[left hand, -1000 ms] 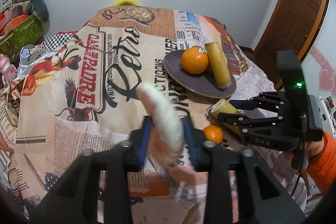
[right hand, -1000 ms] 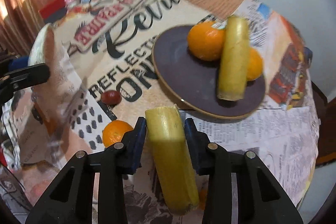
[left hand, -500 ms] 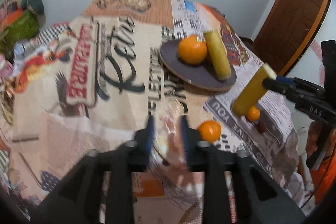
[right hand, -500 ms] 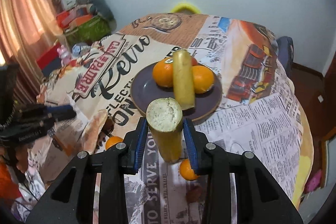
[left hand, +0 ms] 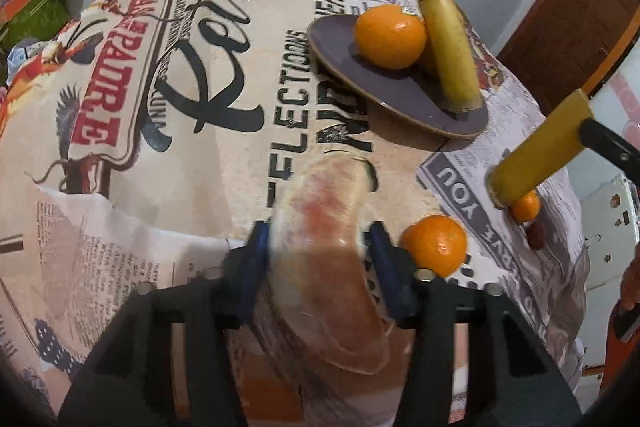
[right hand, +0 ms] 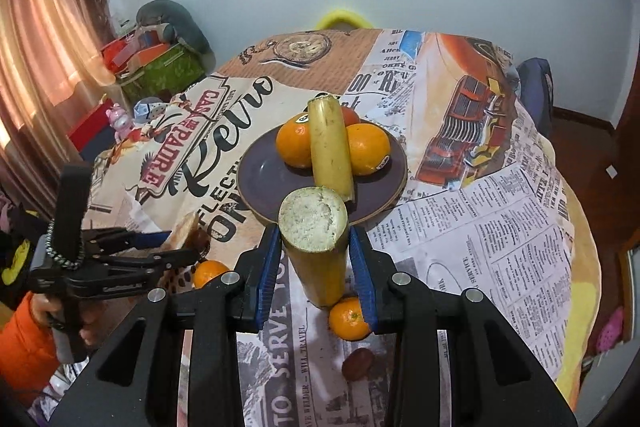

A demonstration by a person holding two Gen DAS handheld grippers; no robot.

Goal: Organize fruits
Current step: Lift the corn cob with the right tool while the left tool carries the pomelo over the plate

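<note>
Mid-carry: right tongs (right hand: 316,267) clamp a cane piece (right hand: 316,247) above the surface, short of the plate (right hand: 260,183); left tongs (left hand: 320,259) grip a blurred, perhaps pomelo, wedge (left hand: 324,227); next, lower the cane beside the plated one.
</note>
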